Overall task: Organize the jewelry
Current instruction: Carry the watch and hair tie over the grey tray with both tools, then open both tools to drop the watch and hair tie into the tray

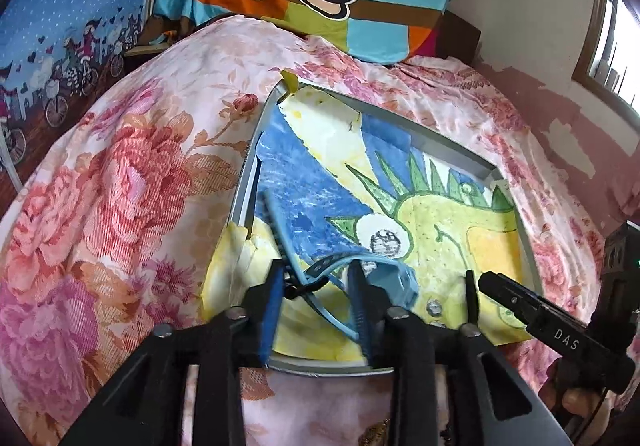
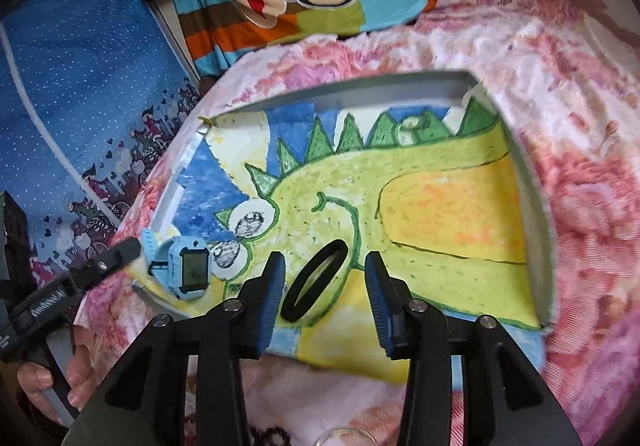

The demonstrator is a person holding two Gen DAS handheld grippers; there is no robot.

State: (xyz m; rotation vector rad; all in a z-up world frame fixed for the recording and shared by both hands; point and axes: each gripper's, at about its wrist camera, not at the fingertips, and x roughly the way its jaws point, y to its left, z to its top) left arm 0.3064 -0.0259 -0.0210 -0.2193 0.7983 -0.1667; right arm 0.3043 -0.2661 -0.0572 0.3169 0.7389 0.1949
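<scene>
Both grippers stood open over the grey metal tray: left gripper astride the light-blue plastic watch, right gripper around the black elastic ring, lower centre.

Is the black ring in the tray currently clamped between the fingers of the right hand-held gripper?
No, the black ring lies loose on the tray's drawing, with clear gaps to both fingers of the open right hand-held gripper.

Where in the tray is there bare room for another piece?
The grey tray is free over the drawing's orange patch, right of the black ring. The near-left corner is crowded by the blue watch.
</scene>
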